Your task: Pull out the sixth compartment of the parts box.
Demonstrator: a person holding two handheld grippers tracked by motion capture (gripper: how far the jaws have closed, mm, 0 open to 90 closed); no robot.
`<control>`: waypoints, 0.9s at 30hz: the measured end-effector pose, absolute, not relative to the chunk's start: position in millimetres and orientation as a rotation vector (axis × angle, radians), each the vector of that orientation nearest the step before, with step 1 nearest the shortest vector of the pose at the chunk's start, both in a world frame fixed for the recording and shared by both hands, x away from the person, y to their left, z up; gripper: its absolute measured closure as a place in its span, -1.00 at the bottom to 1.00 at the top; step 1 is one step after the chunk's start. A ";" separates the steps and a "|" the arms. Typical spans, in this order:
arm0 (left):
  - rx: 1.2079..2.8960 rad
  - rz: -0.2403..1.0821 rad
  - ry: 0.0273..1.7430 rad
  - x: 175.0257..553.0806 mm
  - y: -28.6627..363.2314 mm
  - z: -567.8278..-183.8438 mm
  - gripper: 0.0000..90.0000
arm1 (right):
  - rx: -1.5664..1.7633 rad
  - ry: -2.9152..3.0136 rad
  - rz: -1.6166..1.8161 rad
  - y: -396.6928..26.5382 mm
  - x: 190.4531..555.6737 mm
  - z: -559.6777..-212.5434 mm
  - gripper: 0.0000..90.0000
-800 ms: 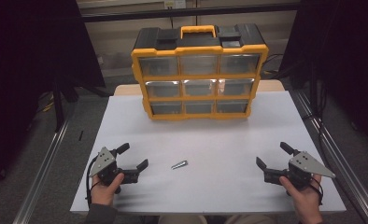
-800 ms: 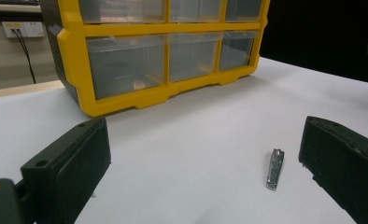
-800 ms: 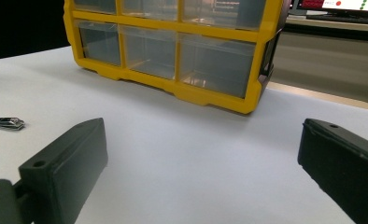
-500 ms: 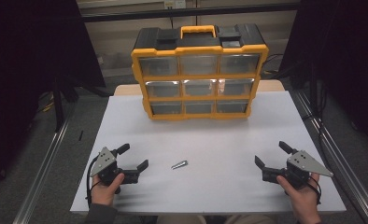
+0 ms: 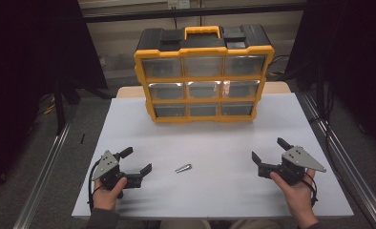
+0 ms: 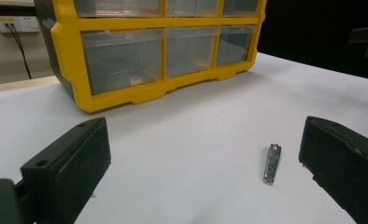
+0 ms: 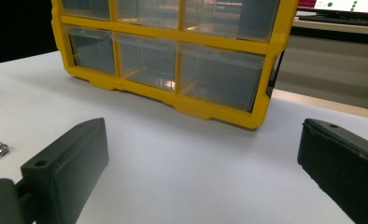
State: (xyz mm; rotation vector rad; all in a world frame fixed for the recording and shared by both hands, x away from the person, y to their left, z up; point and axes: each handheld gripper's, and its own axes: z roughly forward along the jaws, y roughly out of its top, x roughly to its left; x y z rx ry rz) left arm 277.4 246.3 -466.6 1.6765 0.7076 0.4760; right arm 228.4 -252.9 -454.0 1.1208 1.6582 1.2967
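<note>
Your surroundings, itemised:
- Yellow drawer cabinet [image 5: 203, 76]: upright at far end of table, nine clear drawers in three rows, black top, yellow carry handle [image 5: 203, 31].
- White table sheet [image 5: 214, 138]: covers tabletop in front of you.
- Wall socket [image 6: 14, 23]: left of cabinet, black cables plugged in.
- Metal rails [image 5: 47, 167]: flank table, both sides.

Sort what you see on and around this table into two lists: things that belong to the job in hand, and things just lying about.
Belongs to the job:
nail clipper
left gripper, jaws open
right gripper, jaws open
yellow drawer organizer, probably

Just lying about:
wall socket
small dark object on the floor
</note>
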 end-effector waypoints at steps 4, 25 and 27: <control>1.682 0.473 0.702 277.0 245.1 -466.5 -0.95 | 1.124 1.643 1.298 -247.2 235.5 -452.1 -0.95; 1.690 0.478 0.707 275.9 243.1 -465.6 -0.97 | 1.175 1.579 1.270 -228.2 268.4 -440.4 -0.95; 1.691 0.478 0.706 275.9 243.1 -465.6 -0.97 | 1.188 1.568 1.269 -227.7 269.6 -440.0 -0.95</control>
